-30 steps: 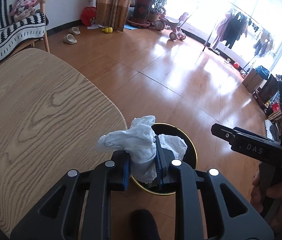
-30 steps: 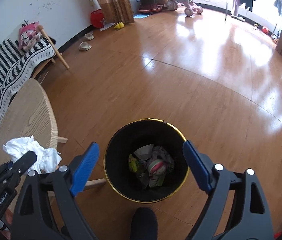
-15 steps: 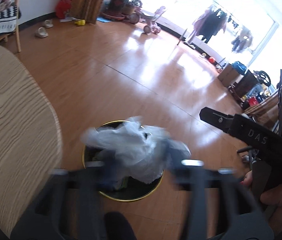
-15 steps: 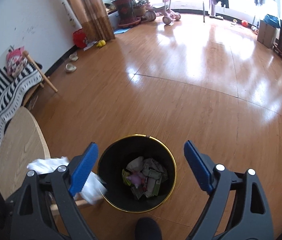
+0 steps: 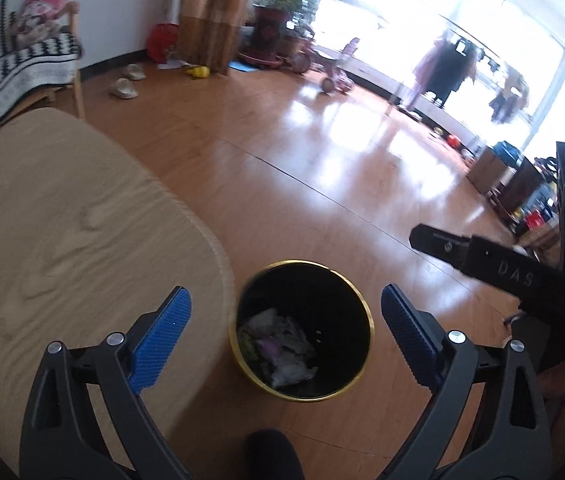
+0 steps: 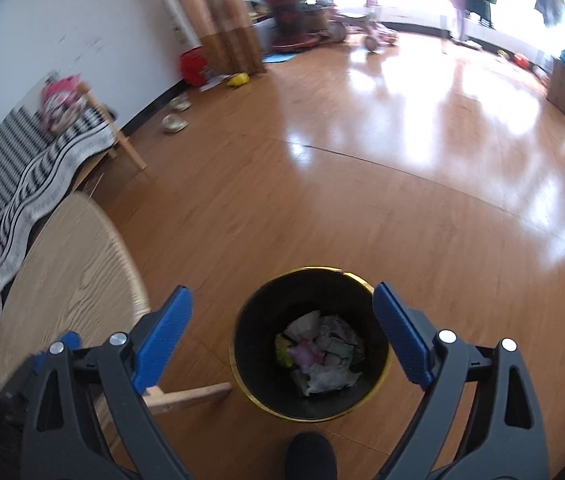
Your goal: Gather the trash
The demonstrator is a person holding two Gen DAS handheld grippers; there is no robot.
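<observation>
A black trash bin with a gold rim point(image 5: 368, 320) point(image 6: 242, 384) stands on the wood floor beside the table. Crumpled trash lies inside it, with a white tissue wad point(image 5: 292, 372) point(image 6: 328, 380) on top. My left gripper point(image 5: 284, 332) is open and empty above the bin. My right gripper point(image 6: 282, 332) is open and empty, also above the bin. The right gripper's black body point(image 5: 502, 272) shows at the right of the left wrist view. A bit of the left gripper's blue pad point(image 6: 68, 340) shows at the left of the right wrist view.
A light wooden round table point(image 5: 50, 216) point(image 6: 66, 264) is at the left, its edge close to the bin. A bench with a striped blanket point(image 6: 30, 184) stands by the wall. Slippers point(image 5: 124, 88), plants, a tricycle and a clothes rack are far off.
My left gripper swung from over the table edge to above the bin, opened, and the white tissue dropped into the bin. My right gripper stayed open over the bin.
</observation>
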